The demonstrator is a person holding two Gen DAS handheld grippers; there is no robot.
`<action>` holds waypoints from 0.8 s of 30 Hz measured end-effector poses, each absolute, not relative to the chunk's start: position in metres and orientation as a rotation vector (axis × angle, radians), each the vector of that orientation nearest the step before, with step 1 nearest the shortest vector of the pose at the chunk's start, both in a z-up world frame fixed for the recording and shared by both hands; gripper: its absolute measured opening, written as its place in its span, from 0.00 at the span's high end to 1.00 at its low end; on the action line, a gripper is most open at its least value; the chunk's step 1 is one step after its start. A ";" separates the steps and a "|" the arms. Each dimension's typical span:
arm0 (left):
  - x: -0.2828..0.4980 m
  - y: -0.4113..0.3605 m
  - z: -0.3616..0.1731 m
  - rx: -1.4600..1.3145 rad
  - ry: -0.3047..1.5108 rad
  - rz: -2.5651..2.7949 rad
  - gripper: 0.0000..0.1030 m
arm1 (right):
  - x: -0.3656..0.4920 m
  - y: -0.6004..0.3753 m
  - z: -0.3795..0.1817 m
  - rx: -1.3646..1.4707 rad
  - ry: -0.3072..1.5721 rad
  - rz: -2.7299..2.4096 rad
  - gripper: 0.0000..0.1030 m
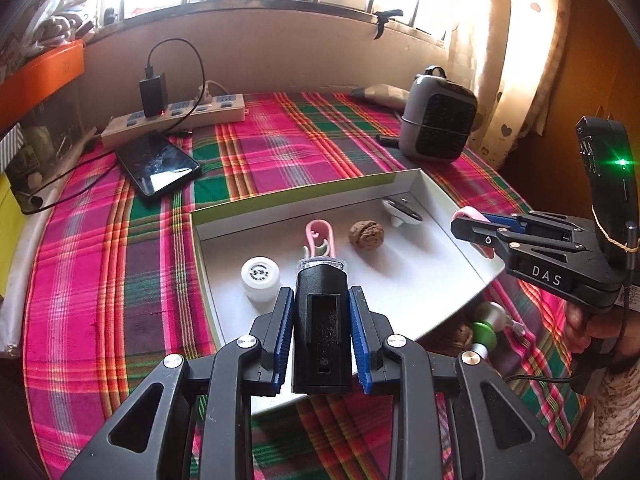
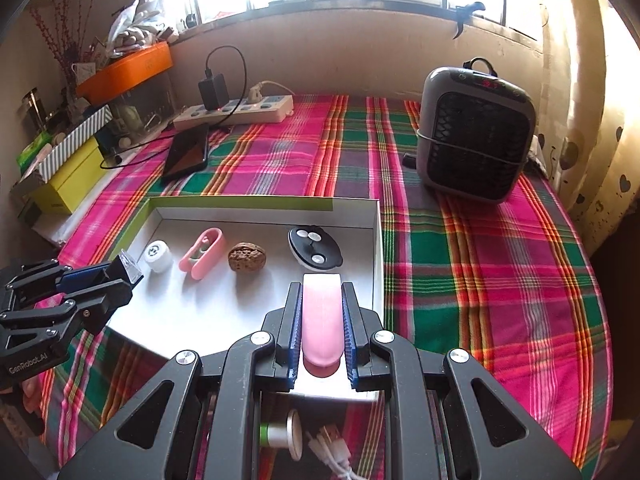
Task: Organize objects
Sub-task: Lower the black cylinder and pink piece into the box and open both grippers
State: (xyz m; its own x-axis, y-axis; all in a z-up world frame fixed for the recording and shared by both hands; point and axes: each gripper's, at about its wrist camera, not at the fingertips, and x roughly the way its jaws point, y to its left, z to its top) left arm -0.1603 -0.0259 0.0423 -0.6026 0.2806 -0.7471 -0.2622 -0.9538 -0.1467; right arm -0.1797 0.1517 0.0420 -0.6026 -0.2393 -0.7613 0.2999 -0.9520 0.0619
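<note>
Left gripper point(image 1: 322, 336) clamps my black block point(image 1: 320, 320), right gripper point(image 2: 322, 330) pinches the pink clip point(image 2: 321, 316); both hover just above the white tray point(image 2: 376, 240), long axes pointing inward.

I see bare floor along the near half of the tray point(image 2: 376, 240), so I can pass there. The far half is blocked by a row: cap point(image 2: 158, 255), pink clip point(image 2: 202, 258), walnut point(image 2: 247, 262), black disc point(image 2: 315, 249). Beyond the right wall the cloth point(image 2: 480, 280) lies clear up to the heater point(image 2: 476, 136).
</note>
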 end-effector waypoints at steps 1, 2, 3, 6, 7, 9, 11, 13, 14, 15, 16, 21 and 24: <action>-0.162 -0.026 0.041 -1.210 -0.029 2.568 0.76 | -0.182 0.151 0.040 1.213 0.104 -2.559 0.82; -0.165 -0.025 0.039 -1.225 -0.023 2.565 0.76 | -0.184 0.150 0.038 1.222 0.104 -2.553 0.82; -0.167 -0.025 0.037 -1.234 -0.017 2.567 0.76 | -0.187 0.149 0.036 1.230 0.106 -2.549 0.82; -0.172 -0.025 0.033 -1.252 0.000 2.579 0.76 | -0.194 0.149 0.030 1.255 0.103 -2.547 0.82; -0.173 -0.026 0.031 -1.260 -0.003 2.578 0.76 | -0.196 0.148 0.028 1.261 0.096 -2.546 0.82; -0.176 -0.025 0.027 -1.283 0.007 2.575 0.76 | -0.199 0.147 0.025 1.271 0.101 -2.539 0.82; -0.177 -0.024 0.026 -1.285 0.021 2.572 0.76 | -0.201 0.144 0.022 1.282 0.114 -2.530 0.82; -0.178 -0.024 0.024 -1.294 0.024 2.566 0.76 | -0.203 0.144 0.019 1.289 0.112 -2.525 0.82; -0.180 -0.024 0.022 -1.303 0.031 2.567 0.76 | -0.204 0.144 0.018 1.294 0.108 -2.523 0.82; -0.181 -0.024 0.021 -1.309 0.035 2.568 0.76 | -0.205 0.144 0.017 1.299 0.107 -2.522 0.82; -0.183 -0.024 0.020 -1.315 0.039 2.569 0.76 | -0.207 0.145 0.015 1.303 0.108 -2.521 0.82; -0.187 -0.024 0.017 -1.327 0.051 2.578 0.76 | -0.212 0.144 0.011 1.310 0.121 -2.517 0.82; -0.191 -0.025 0.016 -1.332 0.043 2.584 0.76 | -0.215 0.143 0.010 1.311 0.123 -2.513 0.82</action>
State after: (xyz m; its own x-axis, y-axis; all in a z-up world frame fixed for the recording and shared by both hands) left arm -0.1911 -0.0252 0.0160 -0.5587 0.1929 -0.8067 -0.2196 -0.9723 -0.0804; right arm -0.2145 0.1426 0.0095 -0.5367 -0.2264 -0.8128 0.3047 -0.9503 0.0635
